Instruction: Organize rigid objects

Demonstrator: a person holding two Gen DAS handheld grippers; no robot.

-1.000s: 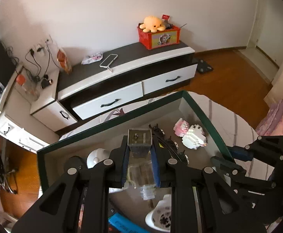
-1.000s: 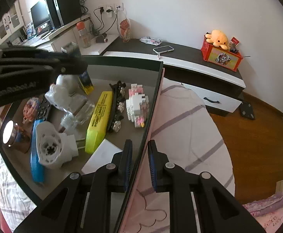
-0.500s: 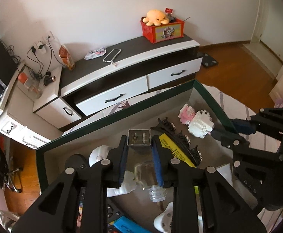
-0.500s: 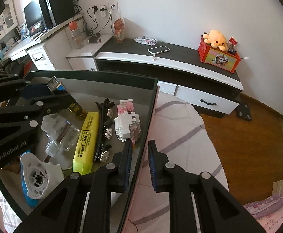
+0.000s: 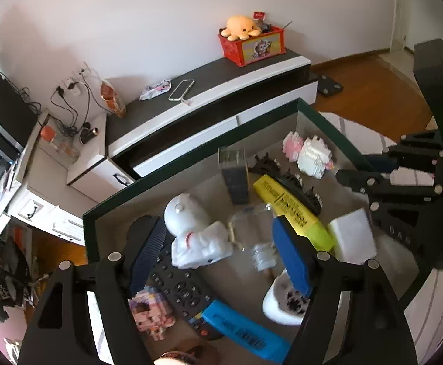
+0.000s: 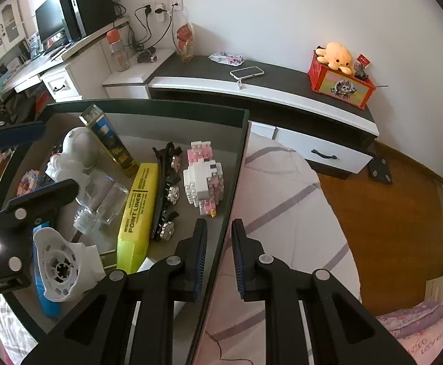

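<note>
Perfume box point(image 6: 109, 137) leans in the tray point(image 6: 173, 108), top toward the wall; left tool point(image 5: 218, 255) spread wide.

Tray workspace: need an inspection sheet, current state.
Surface: green-rimmed tray on a striped bedsheet.
Job's things: all in the tray: yellow highlighter, blue highlighter, glass bottle on its side, astronaut figure, remote, block toy, hair clip, tall box.
Clutter: white block and white round part, both unidentified.
Grippers: left gripper open over the tray, holding nothing; right gripper straddles the tray wall, contact unclear.
Cables: cords plugged into wall sockets.
Surroundings: cabinet with phone and red box; wood floor.
</note>
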